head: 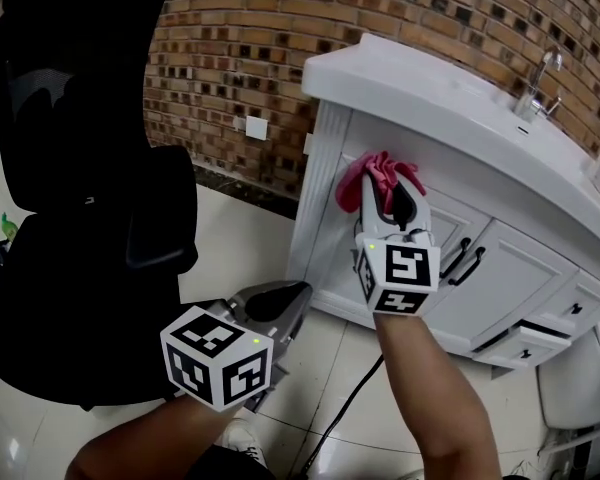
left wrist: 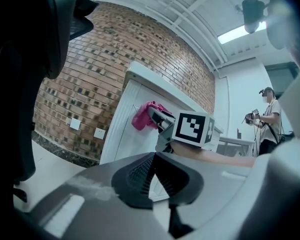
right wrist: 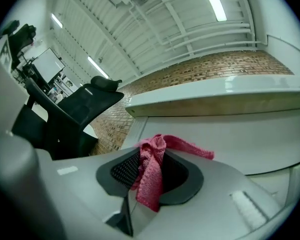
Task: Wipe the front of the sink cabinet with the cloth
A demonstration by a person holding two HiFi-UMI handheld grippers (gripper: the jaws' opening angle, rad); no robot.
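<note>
The cloth (head: 378, 173) is a pink-red knitted rag, bunched and creased, pinched between the fingers of the right gripper (head: 385, 193). These are closed tight on its middle, so a folded tuft hangs down between them and a loose corner trails off to one side. It sits high on the left part of the white sink cabinet (head: 520, 268), just under the overhanging rim of the worktop (head: 420, 83) and close to the fluted corner post. Whether the cloth actually presses on the panel is hidden behind the bunch itself. The left gripper (head: 285, 303) is low and well apart from the cabinet, its fingers brought together with nothing between them. A black office chair (head: 80, 198) fills the left side in front of a brick wall (head: 240, 38) with white sockets (head: 256, 128). Black handles (head: 462, 260) stand just right of the right gripper, a faucet (head: 538, 83) rises from the worktop, and a dark cable (head: 345, 418) runs across the tiled floor (head: 230, 238). A lower drawer (head: 540, 333) stands slightly out. The cabinet's right end is cut off by the frame edge, and a person (left wrist: 267, 119) far back is too small to make out.
</note>
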